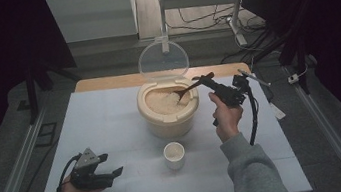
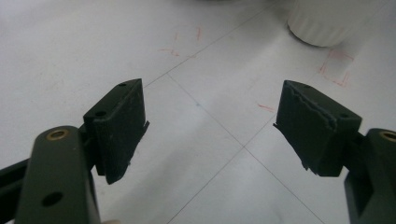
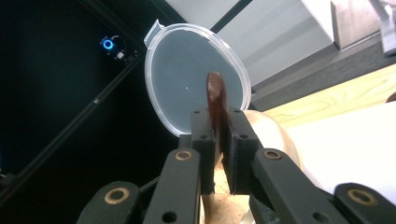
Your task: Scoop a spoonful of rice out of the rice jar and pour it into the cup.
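Observation:
A cream rice container (image 1: 169,111) stands at the table's middle back, its clear lid (image 1: 163,60) hinged upright. It holds rice (image 1: 164,102). My right gripper (image 1: 216,85) is shut on the handle of a dark wooden spoon (image 1: 188,88), whose bowl dips into the rice. In the right gripper view the jaws clamp the spoon handle (image 3: 215,95) in front of the clear lid (image 3: 191,74). A small white cup (image 1: 174,155) stands in front of the container. My left gripper (image 1: 114,173) rests open near the front left; the cup (image 2: 322,21) lies ahead of its jaws.
The white table mat (image 1: 111,119) has thin grid lines and faint red marks (image 2: 336,65). A wooden table edge (image 1: 101,83) runs behind it. Metal rails (image 1: 25,156) flank both sides, and cables (image 1: 208,17) lie on the floor beyond.

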`<state>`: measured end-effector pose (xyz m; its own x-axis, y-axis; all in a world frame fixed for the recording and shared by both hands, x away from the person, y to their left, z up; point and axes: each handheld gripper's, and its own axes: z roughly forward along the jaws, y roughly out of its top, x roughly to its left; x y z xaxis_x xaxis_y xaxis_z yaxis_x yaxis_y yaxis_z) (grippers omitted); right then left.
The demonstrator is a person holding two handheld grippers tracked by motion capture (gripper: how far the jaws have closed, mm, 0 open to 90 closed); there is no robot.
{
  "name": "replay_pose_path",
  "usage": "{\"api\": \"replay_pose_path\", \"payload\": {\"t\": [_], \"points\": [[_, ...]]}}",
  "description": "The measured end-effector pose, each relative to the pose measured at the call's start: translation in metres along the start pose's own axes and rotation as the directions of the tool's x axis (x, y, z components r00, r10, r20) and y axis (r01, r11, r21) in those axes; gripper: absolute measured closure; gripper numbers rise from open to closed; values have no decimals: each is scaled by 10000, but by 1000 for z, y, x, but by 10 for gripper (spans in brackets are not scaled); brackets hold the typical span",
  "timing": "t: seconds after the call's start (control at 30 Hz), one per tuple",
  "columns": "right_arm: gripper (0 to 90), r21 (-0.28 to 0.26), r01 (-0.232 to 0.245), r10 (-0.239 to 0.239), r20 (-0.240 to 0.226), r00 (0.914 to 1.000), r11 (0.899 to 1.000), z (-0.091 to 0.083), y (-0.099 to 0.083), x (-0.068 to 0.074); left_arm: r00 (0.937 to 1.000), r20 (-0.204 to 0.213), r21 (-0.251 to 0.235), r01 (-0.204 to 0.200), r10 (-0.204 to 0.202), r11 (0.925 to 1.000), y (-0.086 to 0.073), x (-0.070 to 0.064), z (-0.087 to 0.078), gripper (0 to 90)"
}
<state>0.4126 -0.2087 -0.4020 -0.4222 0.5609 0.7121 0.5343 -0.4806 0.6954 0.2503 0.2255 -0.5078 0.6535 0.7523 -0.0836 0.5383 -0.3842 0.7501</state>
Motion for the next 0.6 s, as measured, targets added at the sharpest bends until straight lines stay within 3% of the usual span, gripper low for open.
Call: {"api": "replay_pose_path", "payload": {"t": [0.17, 0.37, 0.6], "points": [[835, 69, -558, 559, -235, 9982, 9984, -2, 0, -4, 10000, -27, 29, -52, 52, 10000, 0, -1, 0, 238], [835, 28, -1419, 1419, -393, 9891, 9899, -2, -2, -13, 9999, -50, 64, -101, 101, 9999, 0, -1, 0, 238], [835, -76, -1732, 1724, -614, 9831, 9849, -8, 1, -15, 9999, -61, 86, -124, 125, 9999, 0, 0, 1, 238]]}}
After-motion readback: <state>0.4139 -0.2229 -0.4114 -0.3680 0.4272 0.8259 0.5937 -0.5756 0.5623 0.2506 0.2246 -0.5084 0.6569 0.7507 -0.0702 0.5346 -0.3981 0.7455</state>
